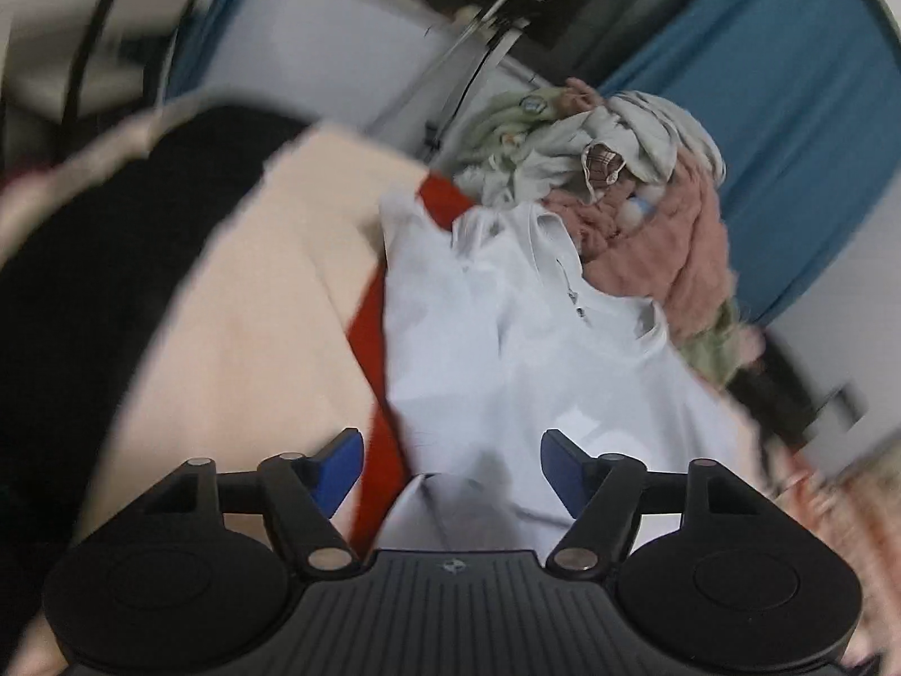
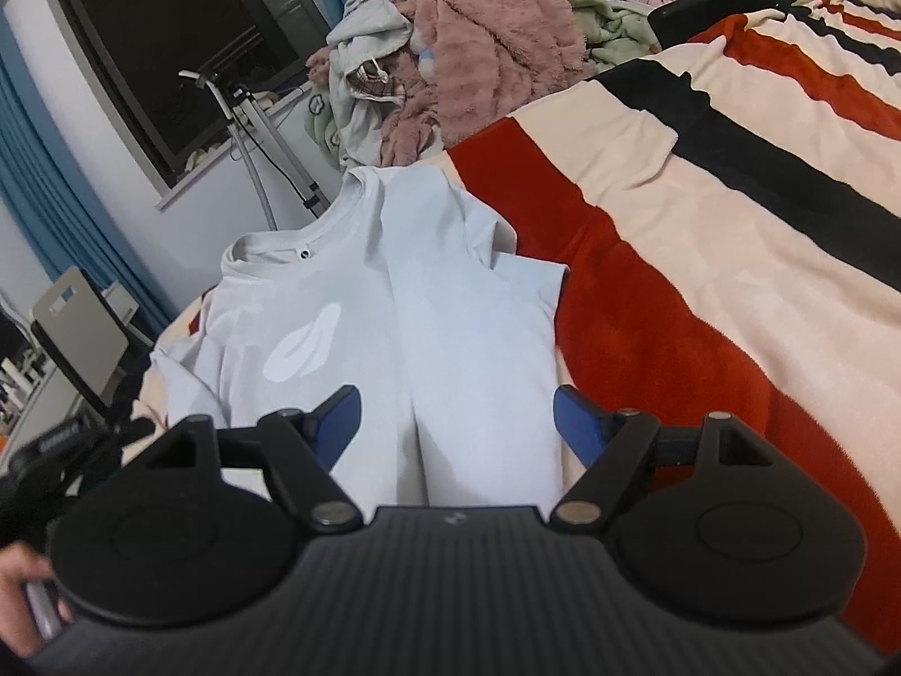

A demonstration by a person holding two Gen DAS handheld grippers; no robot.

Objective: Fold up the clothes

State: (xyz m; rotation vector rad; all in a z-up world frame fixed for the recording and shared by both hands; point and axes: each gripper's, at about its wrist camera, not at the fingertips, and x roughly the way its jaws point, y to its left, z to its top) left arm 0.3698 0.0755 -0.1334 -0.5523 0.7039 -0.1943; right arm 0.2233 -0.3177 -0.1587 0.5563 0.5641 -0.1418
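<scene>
Right tongs (image 2: 456,422) nearest the lens in the right wrist view, blue pads (image 2: 574,422) spread wide, released, nothing between them. Hovering just over the lower part of a white t-shirt (image 2: 450,304). T-shirt lying front up on a striped blanket (image 2: 704,259) on the bed, neck end away from the tongs, collar w/ small dark tag dot, pale oval print on the chest left of a lengthwise crease. One sleeve spread out toward the red stripe on the t-shirt's right side; other sleeve rumpled at the bed edge on its left. Beyond the t-shirt's collar: heaped laundry pile (image 2: 450,56) w/ fuzzy pink, grey and pale green pieces. Left of the t-shirt, off the bed: metal stand (image 2: 264,152), dark window (image 2: 169,50), blue curtain (image 2: 67,180), chair back (image 2: 79,327). Part of a person's hand (image 2: 22,591) at bottom left corner.

Left tongs (image 1: 450,467) in the left wrist view also released, blue pads apart, empty, sitting over the t-shirt's (image 1: 535,349) hem area; frame heavily motion-blurred. Red stripe of blanket (image 1: 236,327) just left of the t-shirt, cream and black bands farther left. Laundry pile (image 1: 619,180) past the t-shirt's far end, blue curtain (image 1: 788,141) behind it. Whether either tongs touch the fabric: cannot tell.
</scene>
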